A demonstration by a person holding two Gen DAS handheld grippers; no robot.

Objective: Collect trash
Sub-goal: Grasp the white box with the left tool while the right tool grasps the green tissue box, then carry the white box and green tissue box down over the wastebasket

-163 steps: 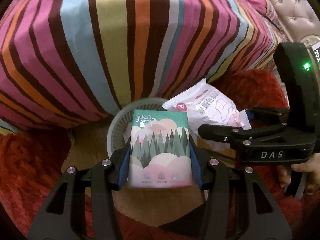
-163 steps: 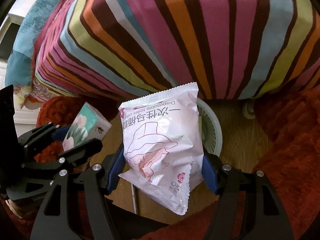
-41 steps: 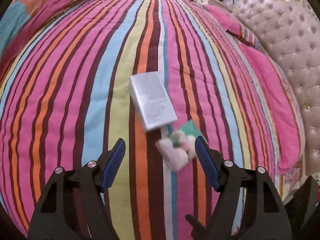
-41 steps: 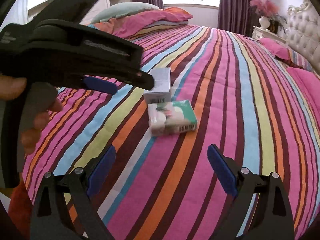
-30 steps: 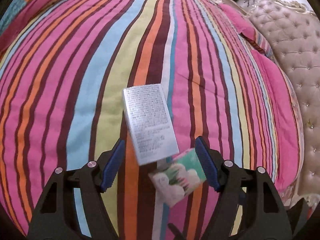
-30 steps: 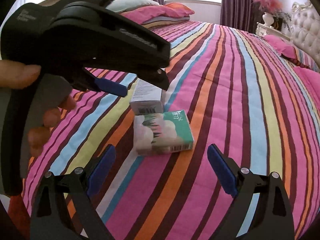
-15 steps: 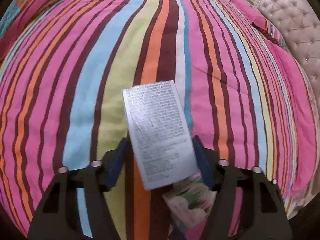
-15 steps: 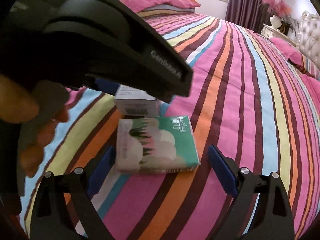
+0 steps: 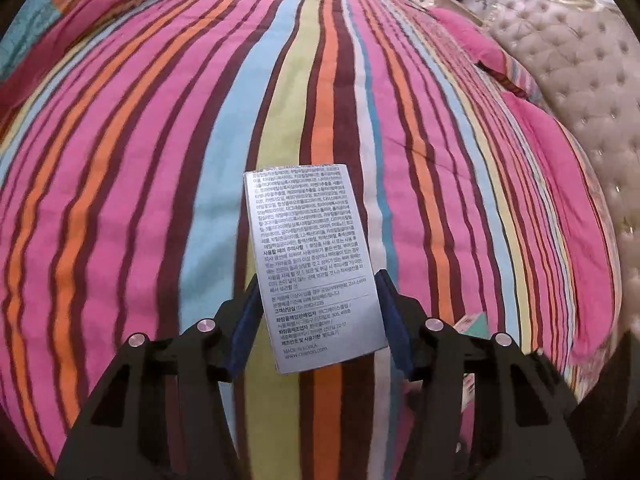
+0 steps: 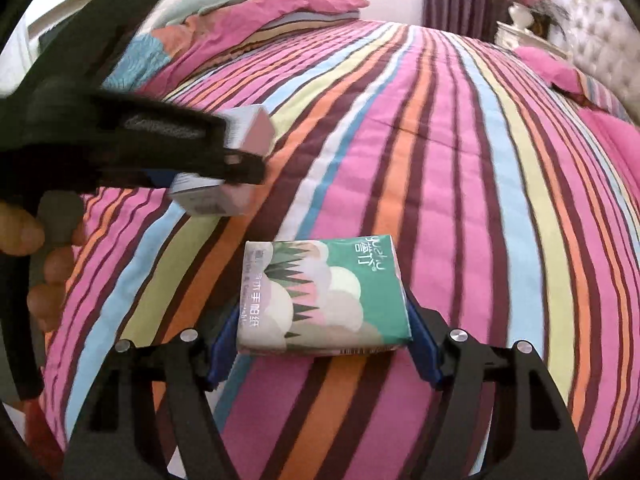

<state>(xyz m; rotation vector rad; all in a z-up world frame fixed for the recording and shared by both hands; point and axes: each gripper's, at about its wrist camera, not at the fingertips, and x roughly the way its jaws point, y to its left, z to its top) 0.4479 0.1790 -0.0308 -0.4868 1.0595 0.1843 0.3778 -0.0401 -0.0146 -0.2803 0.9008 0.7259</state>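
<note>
My left gripper is shut on a silver-grey printed carton and holds it above the striped bedspread. In the right wrist view the same carton hangs lifted in the left gripper at the left. My right gripper is shut on a green tissue pack with a forest print, at or just above the bedspread. A corner of that pack shows at the lower right of the left wrist view.
A tufted headboard and pink pillows lie to the right. More pillows are at the bed's far end, with a nightstand and flowers and purple curtains behind.
Both grippers came in over the bed and closed: the left on the silver carton, now lifted, the right on the green tissue pack. Earlier items they held are gone.
</note>
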